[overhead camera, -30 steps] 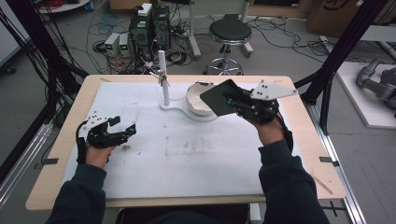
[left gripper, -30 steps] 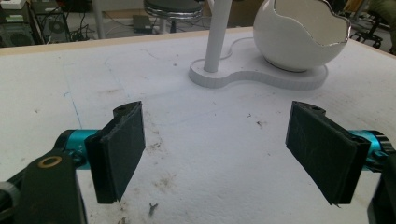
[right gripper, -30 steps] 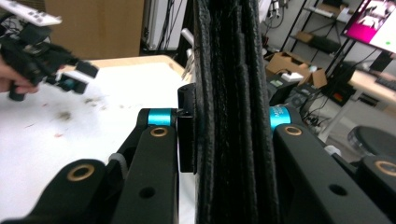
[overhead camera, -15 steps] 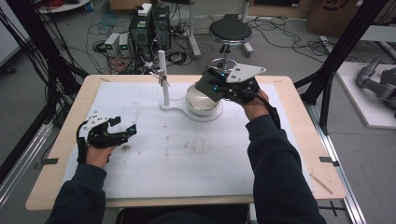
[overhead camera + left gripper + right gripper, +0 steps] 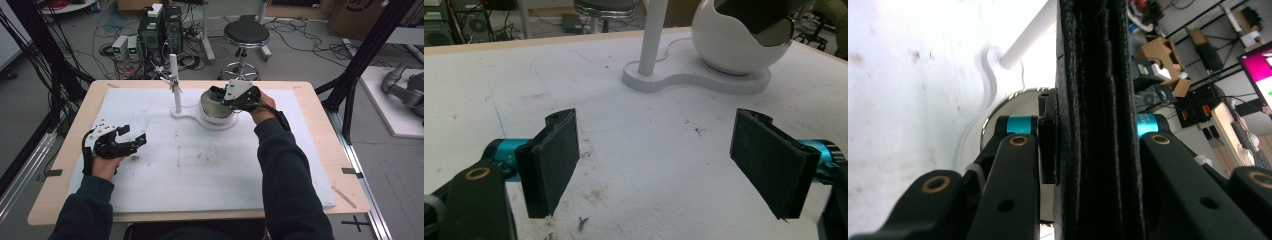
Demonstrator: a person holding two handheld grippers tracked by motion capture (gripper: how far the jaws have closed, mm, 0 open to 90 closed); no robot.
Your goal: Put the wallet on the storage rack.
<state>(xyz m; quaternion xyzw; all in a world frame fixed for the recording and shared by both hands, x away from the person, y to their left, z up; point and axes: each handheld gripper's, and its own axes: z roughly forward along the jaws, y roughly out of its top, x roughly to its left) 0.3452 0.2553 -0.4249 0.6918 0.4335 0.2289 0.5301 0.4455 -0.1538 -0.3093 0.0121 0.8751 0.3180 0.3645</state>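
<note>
A white round bowl (image 5: 216,114) stands on a white base beside an upright white pole (image 5: 174,82) at the back middle of the table. My right gripper (image 5: 220,97) hangs over the bowl's open top, shut on a flat black felt-like slab (image 5: 1093,75) that stands edge-on between its jaws. The slab's lower end (image 5: 214,93) reaches the bowl's mouth; whether it touches inside is hidden. In the left gripper view the bowl (image 5: 734,50) shows a dark piece in its opening. My left gripper (image 5: 135,142) rests at the left of the mat, open and holding nothing (image 5: 656,150).
A white foam mat (image 5: 210,170) covers most of the wooden table (image 5: 320,100). The stand's flat base (image 5: 704,82) lies ahead of the left gripper. Behind the table are a stool (image 5: 245,35), computer boxes (image 5: 160,27) and cables on the floor.
My right gripper has carried the black slab leftward and down, from right of the bowl to over its mouth. The left gripper has stayed in place.
</note>
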